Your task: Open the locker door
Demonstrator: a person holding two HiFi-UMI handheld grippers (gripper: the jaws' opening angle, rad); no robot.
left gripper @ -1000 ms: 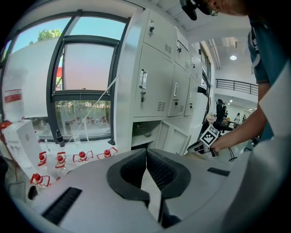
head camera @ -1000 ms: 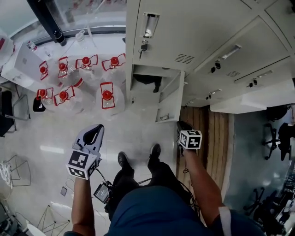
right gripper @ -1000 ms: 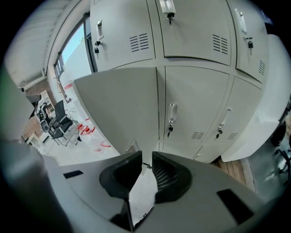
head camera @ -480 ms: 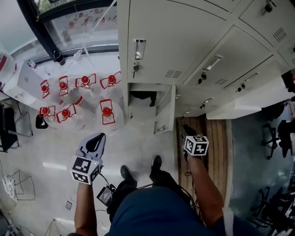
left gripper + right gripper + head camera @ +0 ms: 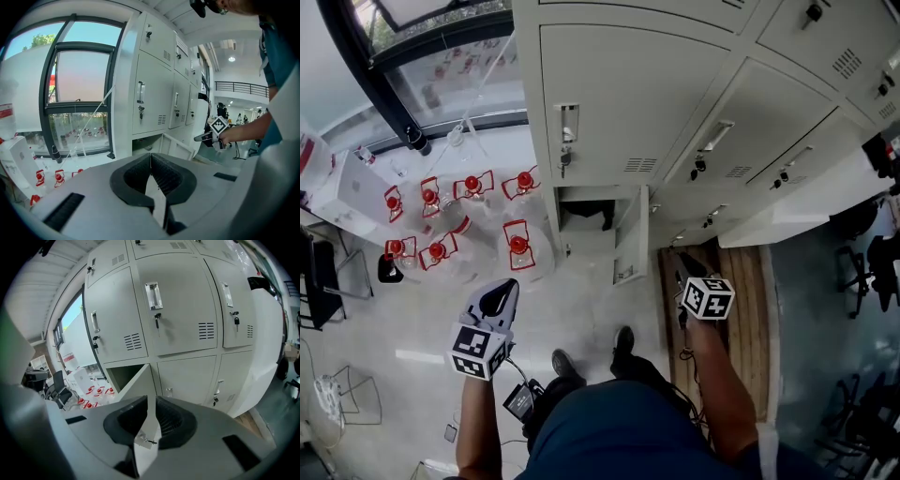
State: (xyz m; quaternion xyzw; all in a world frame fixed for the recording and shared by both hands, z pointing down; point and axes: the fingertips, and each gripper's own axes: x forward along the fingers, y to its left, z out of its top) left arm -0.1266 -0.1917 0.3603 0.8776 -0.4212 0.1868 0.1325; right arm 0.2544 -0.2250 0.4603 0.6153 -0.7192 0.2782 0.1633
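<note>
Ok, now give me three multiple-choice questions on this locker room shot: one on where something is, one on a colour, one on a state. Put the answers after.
1. Where do the water jugs stand?
A. on a table
B. on the floor by the window
C. on a shelf

2. What colour are the jugs' caps?
A. blue
B. green
C. red

3. How is the bottom locker door nearest the window?
A. swung open
B. shut flat
C. taken off and lying down

Answers:
1 B, the jugs sit in two rows on the pale floor just below the glass.
2 C, every cap in the group shows bright red.
3 A, the door juts out on its hinges and leaves its compartment exposed.
</note>
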